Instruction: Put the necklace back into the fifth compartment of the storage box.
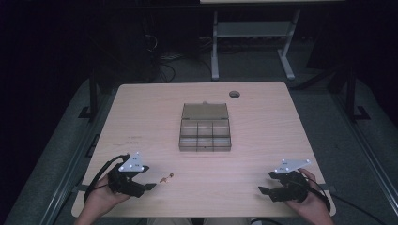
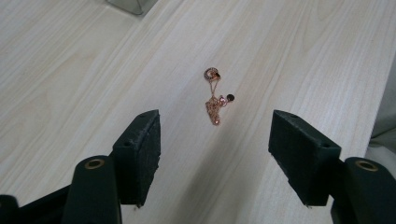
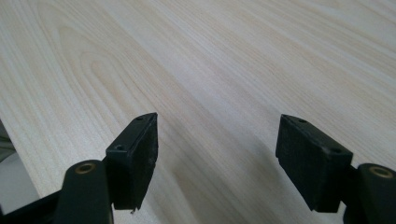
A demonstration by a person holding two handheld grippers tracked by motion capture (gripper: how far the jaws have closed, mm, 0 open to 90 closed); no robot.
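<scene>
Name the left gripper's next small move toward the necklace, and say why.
Probably ease the left gripper forward and down: the necklace lies bunched on the table just ahead of its open fingers, untouched. The compartment box stands open beyond.

Rose-gold chain necklace (image 2: 214, 98) with one dark bead is being shown on pale, wood-grained tabletop (image 2: 303, 56). Smoky translucent compartment box (image 1: 205, 127) is being seen; black gripper jaws, grey plates.

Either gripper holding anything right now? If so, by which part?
Nothing held. Left gripper is open, the small rose-gold necklace lying on the table ahead of its fingers, untouched. Right gripper is open over bare wood.
</scene>
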